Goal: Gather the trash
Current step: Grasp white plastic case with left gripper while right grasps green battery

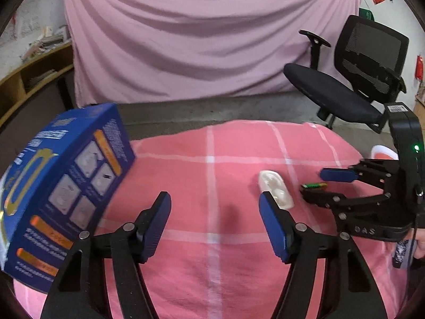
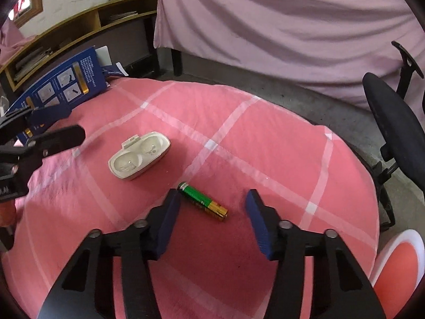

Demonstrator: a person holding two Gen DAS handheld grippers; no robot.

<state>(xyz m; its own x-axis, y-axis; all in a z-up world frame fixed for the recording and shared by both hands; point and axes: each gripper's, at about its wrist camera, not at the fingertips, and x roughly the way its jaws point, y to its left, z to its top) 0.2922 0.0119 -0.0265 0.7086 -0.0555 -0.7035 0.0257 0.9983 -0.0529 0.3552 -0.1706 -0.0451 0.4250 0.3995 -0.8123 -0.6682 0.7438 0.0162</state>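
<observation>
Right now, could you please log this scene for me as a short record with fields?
surface: pink checked cloth
battery: lying flat, between the right gripper fingers, untouched
white case: open, beside the battery, apart from it
blue box: at the cloth's edge, near the left gripper
left gripper: open, nothing between its fingers
right gripper: open, over the battery
chair: beyond the table

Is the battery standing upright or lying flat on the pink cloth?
Lying flat: the battery rests on its side on the pink cloth.
</observation>
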